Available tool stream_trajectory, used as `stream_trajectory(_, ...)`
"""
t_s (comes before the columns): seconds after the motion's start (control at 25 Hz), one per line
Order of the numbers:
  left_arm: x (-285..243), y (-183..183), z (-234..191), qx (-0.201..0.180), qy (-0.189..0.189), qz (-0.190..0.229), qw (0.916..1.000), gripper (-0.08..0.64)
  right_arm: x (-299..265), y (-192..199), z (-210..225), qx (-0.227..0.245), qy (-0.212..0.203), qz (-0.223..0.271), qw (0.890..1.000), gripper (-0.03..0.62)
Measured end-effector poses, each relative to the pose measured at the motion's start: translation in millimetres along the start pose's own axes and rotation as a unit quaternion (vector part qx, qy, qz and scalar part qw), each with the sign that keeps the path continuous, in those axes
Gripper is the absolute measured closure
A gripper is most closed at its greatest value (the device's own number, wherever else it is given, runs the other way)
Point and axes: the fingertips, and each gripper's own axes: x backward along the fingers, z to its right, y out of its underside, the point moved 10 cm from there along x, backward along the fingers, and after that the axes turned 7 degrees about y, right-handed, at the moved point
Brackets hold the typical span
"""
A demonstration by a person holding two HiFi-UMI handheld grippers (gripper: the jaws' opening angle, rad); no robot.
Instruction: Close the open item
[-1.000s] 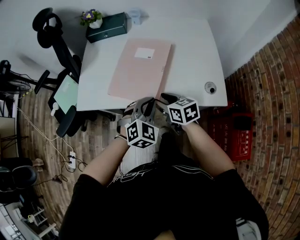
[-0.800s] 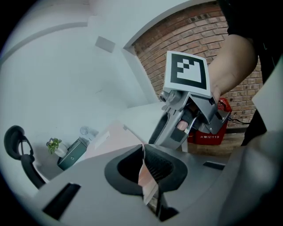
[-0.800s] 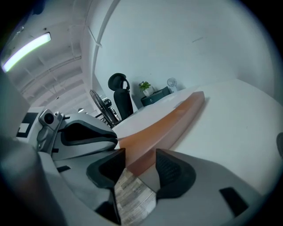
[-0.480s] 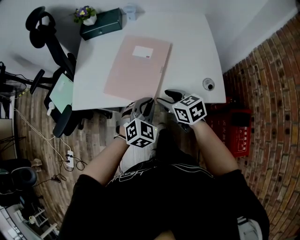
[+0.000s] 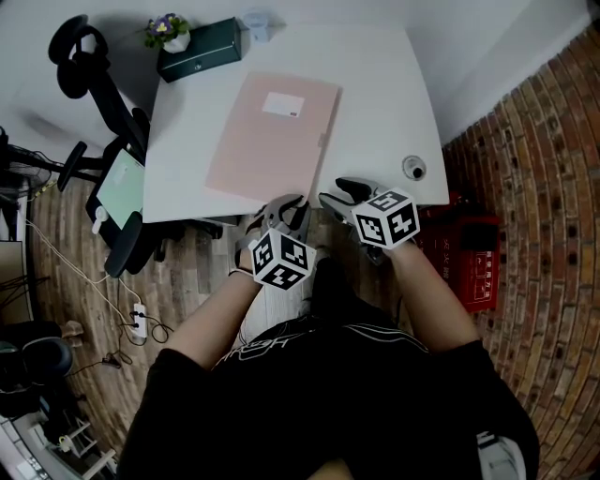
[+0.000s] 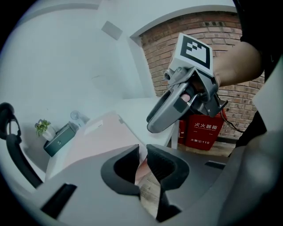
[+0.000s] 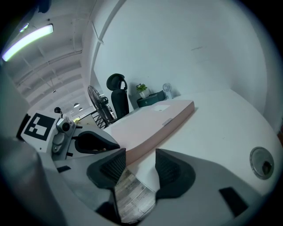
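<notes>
A flat pink box (image 5: pixel 272 136) with a white label lies on the white table (image 5: pixel 384 103), its lid down flat; it also shows as the pink box (image 6: pixel 99 137) and pink box (image 7: pixel 154 119) in the gripper views. Both grippers hover over the floor just off the table's front edge. My left gripper (image 5: pixel 279 210) points at the box's near corner. Its jaws (image 6: pixel 142 152) are opening, with a narrow gap and nothing between them. My right gripper (image 5: pixel 339 194) stands open and empty (image 7: pixel 140 161), aimed along the box's right side.
At the table's far left stand a dark green box (image 5: pixel 199 49), a small potted plant (image 5: pixel 167 31) and a clear cup (image 5: pixel 253 21). A cable grommet (image 5: pixel 413 168) sits near the right front corner. An office chair (image 5: pixel 103 94) is left of the table, a red crate (image 5: pixel 469 258) by the brick wall.
The right gripper has edged a little to the right and toward the table. The left gripper stays about where it was. The pink box has not moved.
</notes>
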Motion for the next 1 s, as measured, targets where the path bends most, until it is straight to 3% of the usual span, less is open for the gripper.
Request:
stream_trajectory(0.32, 0, 1, -4, 0.008, 0.036, -0.007, 0.9993, 0.485, 18, -2, -5, -0.005, 0.014, 0.011, 1.0, 0.383)
stream_trajectory(0.44, 1, 2, -6, 0.029, 0.06, -0.01, 0.9977, 0.473, 29, -3, -10, -0.005, 0.019, 0.016, 1.0, 0.382)
stream_trajectory(0.56, 0, 4, -13, 0.067, 0.089, -0.007, 0.9937, 0.393, 41, -5, -15, -0.001, 0.025, 0.021, 0.999, 0.383)
stream_trajectory(0.64, 0, 5, -15, 0.092, 0.121, -0.007, 0.9884, 0.26, 50, -6, -19, 0.001, 0.029, 0.025, 0.999, 0.383)
stream_trajectory(0.8, 2, 2, -13, 0.076, 0.126, -0.008, 0.9891, 0.249, 65, -9, -29, 0.007, 0.037, 0.033, 0.999, 0.383)
stream_trajectory(1.0, 28, -7, -10, 0.078, 0.128, 0.024, 0.9884, 0.25, 84, -18, -49, 0.025, 0.038, 0.055, 0.997, 0.385)
